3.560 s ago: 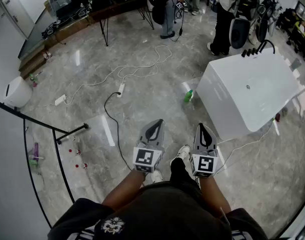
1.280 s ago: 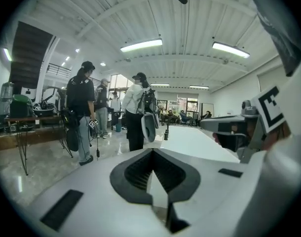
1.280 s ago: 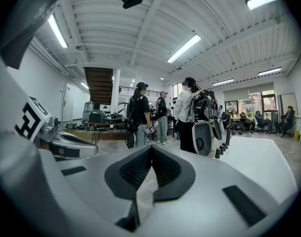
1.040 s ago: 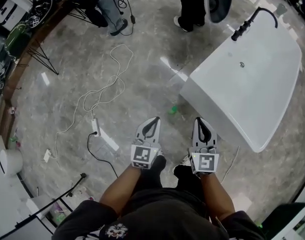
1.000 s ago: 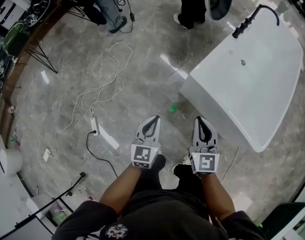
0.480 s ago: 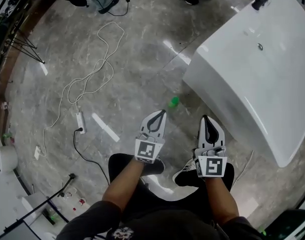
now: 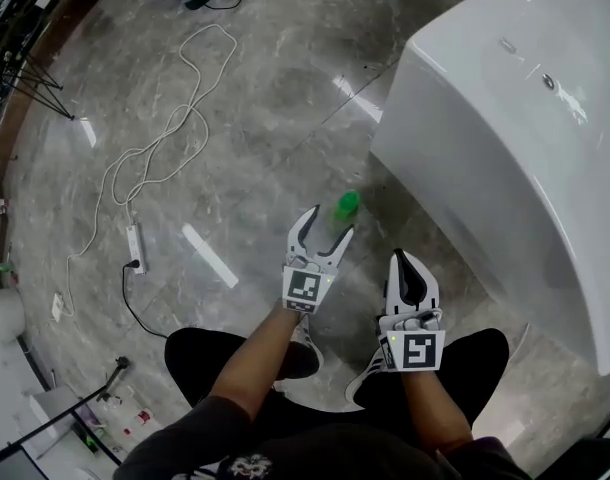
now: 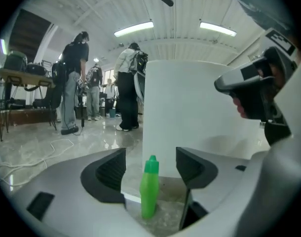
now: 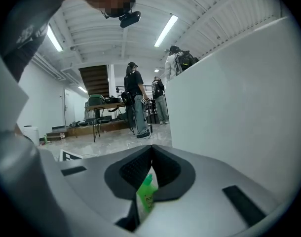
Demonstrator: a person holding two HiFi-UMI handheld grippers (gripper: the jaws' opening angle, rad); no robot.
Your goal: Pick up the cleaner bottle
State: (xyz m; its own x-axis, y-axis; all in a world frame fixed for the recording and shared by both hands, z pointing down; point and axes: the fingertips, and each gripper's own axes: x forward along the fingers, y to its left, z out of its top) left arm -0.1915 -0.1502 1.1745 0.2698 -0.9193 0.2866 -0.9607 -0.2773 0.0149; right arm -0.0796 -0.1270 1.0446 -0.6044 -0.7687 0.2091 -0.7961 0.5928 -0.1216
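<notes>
A glossy grey marbled floor (image 7: 265, 98) carries a large white bathtub (image 7: 525, 148) at its right edge. A looping white cable (image 7: 198, 113) and power strip (image 7: 137, 248) lie towards the left. Fluorescent strip lights (image 8: 133, 29) line the ribbed white ceiling (image 8: 91, 9).

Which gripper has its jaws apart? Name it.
The left gripper: its jaws are opening, nothing between them, the cleaner bottle just ahead. The right gripper has its jaws together.

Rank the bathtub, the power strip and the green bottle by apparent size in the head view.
1. Bathtub, by far the largest.
2. Green bottle and power strip look about alike, so they stay unranked.
</notes>
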